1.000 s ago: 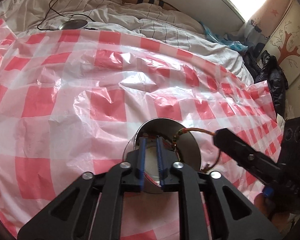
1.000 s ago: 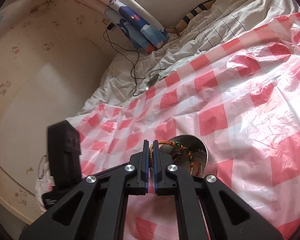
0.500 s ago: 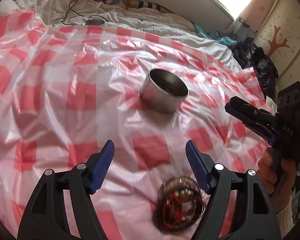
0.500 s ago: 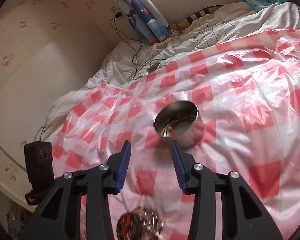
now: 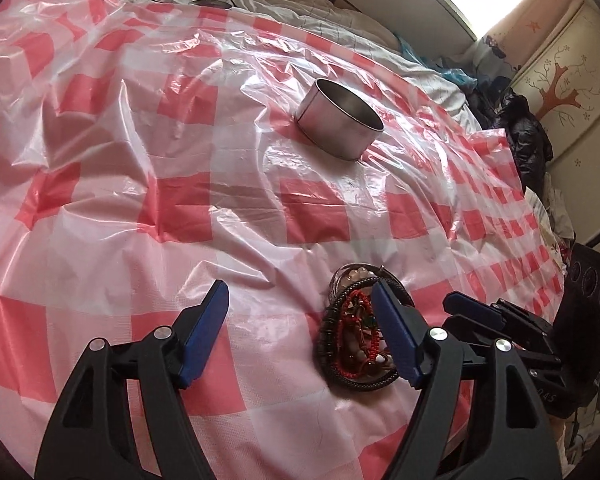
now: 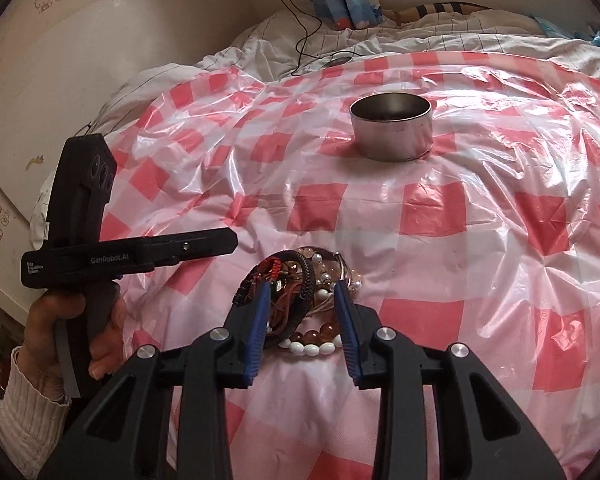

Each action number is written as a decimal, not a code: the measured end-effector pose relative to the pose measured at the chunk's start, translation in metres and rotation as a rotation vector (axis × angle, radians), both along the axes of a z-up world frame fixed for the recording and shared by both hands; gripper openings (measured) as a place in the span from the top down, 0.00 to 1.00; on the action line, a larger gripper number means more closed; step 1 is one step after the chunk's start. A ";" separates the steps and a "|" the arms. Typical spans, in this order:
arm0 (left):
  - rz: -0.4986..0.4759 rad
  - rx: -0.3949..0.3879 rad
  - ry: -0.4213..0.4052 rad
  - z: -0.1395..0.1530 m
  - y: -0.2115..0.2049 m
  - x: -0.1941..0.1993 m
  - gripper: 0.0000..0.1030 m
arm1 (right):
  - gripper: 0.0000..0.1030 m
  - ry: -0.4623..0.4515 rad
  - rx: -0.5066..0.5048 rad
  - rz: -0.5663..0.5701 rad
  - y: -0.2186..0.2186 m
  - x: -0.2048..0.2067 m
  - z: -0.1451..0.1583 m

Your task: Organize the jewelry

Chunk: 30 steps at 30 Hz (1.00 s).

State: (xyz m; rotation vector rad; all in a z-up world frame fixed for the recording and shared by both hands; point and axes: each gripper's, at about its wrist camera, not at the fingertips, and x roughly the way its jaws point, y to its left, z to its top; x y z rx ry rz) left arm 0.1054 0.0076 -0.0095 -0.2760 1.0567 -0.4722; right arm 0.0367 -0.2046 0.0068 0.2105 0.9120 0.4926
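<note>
Nearest, in the right wrist view, the right gripper [image 6: 300, 316] was seen held low over the pile of jewelry [image 6: 300, 280], its blue fingers [image 6: 257, 320] set at a moderate gap and just closing in, nothing yet pinched between them. The pile lay straight ahead at twelve o'clock from those fingers, partly framed by them: a black braided bracelet [image 6: 306, 276] arching toward eleven, white and amber beads [image 6: 312, 346] at the near edge between the tips. No long axis could be given to the heap as a whole; it was roughly round.

The left gripper [image 5: 300, 336] was held wide apart and empty, having opened within the last second. From it the pile [image 5: 356, 340] lay at about two o'clock, behind its right finger [image 5: 396, 340] rather than between the two. The right hand was judged the nearer and better lined up for the coming pick.

Farther off, at twelve o'clock on the checked plastic sheet [image 6: 500, 240] spread over the bed, the metal tin [image 6: 392, 126] stood upright, well apart from the pile.
</note>
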 end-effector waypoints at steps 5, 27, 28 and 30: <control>-0.111 0.156 -0.060 -0.005 -0.037 -0.003 0.32 | 0.67 0.002 -0.010 0.002 0.003 -0.002 -0.002; -0.108 0.061 -0.115 0.011 -0.017 -0.001 0.91 | 0.64 -0.044 0.028 0.034 0.000 0.000 0.006; -0.101 0.043 -0.118 0.013 -0.013 -0.001 0.92 | 0.62 -0.046 0.007 0.047 0.005 -0.001 0.004; -0.100 0.034 -0.116 0.014 -0.010 -0.001 0.92 | 0.62 -0.037 -0.019 0.069 0.013 -0.002 0.001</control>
